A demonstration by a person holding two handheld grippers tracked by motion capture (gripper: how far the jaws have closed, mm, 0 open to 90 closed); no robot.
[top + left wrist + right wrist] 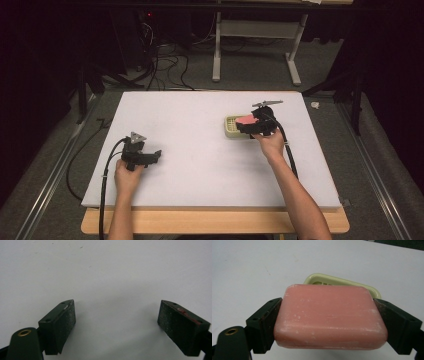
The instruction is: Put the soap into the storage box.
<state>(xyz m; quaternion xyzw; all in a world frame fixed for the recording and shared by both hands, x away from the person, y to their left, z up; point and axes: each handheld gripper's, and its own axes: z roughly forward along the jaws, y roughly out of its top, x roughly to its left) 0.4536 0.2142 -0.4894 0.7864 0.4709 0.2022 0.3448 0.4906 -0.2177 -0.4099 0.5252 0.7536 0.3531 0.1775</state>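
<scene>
A pink bar of soap (329, 317) is clamped between the two jaws of my right gripper (328, 322), held flat above a pale green slotted soap dish (372, 290). From above, the soap (246, 120) sits over the right part of the dish (231, 127), with the right gripper (248, 125) at the table's right middle. My left gripper (156, 156) rests low at the left front of the white table, jaws wide apart. Between its pads (66, 320) there is only bare white surface, its midpoint (116, 326) over nothing.
The white board (200, 150) lies on a wooden tabletop (215, 222). Black cables trail from both grippers off the front edge. A white table frame (255, 45) and cables stand on the grey floor beyond.
</scene>
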